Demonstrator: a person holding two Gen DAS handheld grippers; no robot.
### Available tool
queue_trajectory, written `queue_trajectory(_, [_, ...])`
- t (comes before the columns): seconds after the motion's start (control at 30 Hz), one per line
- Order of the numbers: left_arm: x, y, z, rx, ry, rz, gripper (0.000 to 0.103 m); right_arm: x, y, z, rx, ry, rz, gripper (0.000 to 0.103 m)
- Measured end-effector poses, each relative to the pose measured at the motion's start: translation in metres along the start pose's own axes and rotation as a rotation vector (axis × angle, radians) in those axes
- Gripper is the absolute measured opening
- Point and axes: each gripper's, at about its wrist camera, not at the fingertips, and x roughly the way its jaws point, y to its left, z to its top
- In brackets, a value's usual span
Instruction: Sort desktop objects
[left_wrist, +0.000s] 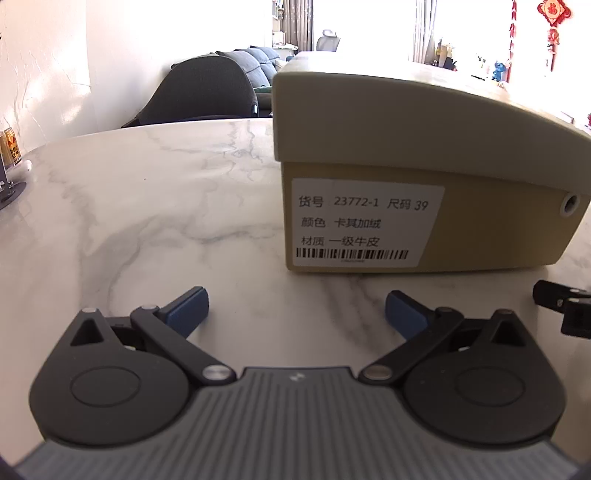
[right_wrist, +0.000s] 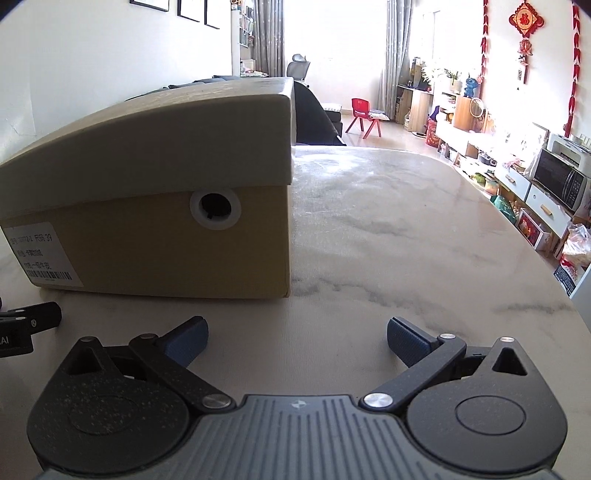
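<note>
Both tongs gape before lidded shoebox

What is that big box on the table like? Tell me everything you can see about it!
The shoebox is tan cardboard with a paler, greyish lid shut on top. Its end wall has a white label with Chinese text, the numbers 23772-1 and 39, and a barcode, plus a round white-ringed hole. It sits flat on the marble table, just ahead of both open grippers. Nothing else touches it.
</note>
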Motion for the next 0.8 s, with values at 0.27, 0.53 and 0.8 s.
queue_trajectory(0.27, [0.007, 0.004, 0.001, 0.000, 0.002, -0.001, 0.103, 0.002, -0.003, 0.001, 0.003, 0.000, 0.000, 0.103])
queue_trajectory(0.53, [0.010, 0.004, 0.002, 0.007, 0.002, -0.010, 0.103, 0.003, -0.005, 0.002, 0.004, 0.000, 0.001, 0.103])
queue_trajectory(0.8, [0.010, 0.004, 0.001, 0.009, 0.002, -0.012, 0.103, 0.003, -0.005, 0.002, 0.004, 0.000, 0.001, 0.103])
